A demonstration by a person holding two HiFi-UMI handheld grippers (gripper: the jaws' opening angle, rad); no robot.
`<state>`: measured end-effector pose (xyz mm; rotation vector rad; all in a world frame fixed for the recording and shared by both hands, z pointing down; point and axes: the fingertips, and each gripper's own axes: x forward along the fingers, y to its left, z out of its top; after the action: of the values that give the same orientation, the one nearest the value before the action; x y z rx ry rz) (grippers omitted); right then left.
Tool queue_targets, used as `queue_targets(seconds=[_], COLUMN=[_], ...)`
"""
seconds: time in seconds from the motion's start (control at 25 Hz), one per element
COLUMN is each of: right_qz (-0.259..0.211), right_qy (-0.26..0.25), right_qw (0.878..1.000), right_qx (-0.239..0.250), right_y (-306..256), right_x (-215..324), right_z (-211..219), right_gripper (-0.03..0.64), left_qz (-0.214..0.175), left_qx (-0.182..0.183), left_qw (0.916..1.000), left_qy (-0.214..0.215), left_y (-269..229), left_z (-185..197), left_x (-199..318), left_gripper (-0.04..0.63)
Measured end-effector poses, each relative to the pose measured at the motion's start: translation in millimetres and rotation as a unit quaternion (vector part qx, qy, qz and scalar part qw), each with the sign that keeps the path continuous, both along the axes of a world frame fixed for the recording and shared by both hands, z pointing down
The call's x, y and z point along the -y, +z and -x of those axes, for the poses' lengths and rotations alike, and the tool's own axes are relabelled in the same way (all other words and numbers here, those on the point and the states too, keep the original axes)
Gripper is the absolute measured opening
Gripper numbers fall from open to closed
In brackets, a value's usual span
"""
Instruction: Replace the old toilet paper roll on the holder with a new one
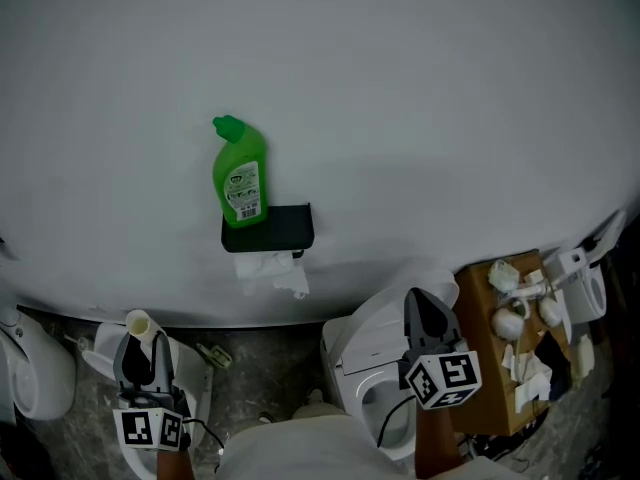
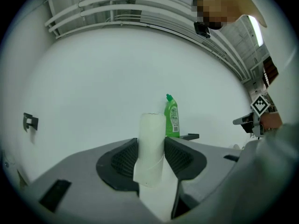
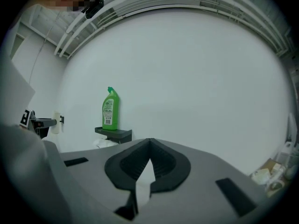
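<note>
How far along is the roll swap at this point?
Done, apparently: a bare cream tube, likely the old core, is off the holder. In hand: the left gripper clamps that tube; the right gripper is shut and empty. Left: crumpled white paper hangs under the holder, and no new roll is fitted or held.

A green bottle (image 1: 240, 173) is standing upright ahead of my jaws, against the white wall (image 1: 420, 88). A toilet (image 1: 360, 358) is sitting below my right-hand jaws. A brown stand (image 1: 477, 313) is carrying white clutter to their right.
</note>
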<state>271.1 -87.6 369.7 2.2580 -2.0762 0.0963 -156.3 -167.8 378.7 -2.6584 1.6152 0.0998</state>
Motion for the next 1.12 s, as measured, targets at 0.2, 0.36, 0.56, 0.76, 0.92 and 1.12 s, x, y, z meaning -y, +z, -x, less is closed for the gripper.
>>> queue_targets(seconds=[0.2,0.36,0.56,0.76,0.92,1.12], right_qz=[0.002,-0.006,-0.011,-0.002,0.009,0.011], right_qy=[0.004,0.002,-0.003,-0.016,-0.016,-0.024], right_qw=[1.0,1.0,1.0,1.0,0.999,0.999], right_qx=[-0.015,-0.024,-0.018,-0.018,-0.036,-0.044], right_y=[-1,-11,-14,-9,-6,-8], right_x=[-6,0,3,4,0,-1], right_z=[-4,-4,8,25,39,54], right_gripper=[-0.002,-0.002,-0.002,-0.002,-0.002,-0.002], left_qz=[0.002,-0.001,-0.012,-0.013,-0.017,-0.018], left_qx=[-0.015,-0.017,-0.012,-0.011,-0.006,-0.004], left_qw=[0.9999,0.9999,0.9998,0.9998,0.9998,0.9997], left_qy=[0.0,-0.003,0.001,0.003,0.011,0.019], left_y=[0,-3,-10,-10,-11,-10], left_z=[6,7,11,17,19,25], left_x=[-8,-7,-8,-8,-10,-8], left_gripper=[0.181,0.181,0.181,0.181,0.181,0.181])
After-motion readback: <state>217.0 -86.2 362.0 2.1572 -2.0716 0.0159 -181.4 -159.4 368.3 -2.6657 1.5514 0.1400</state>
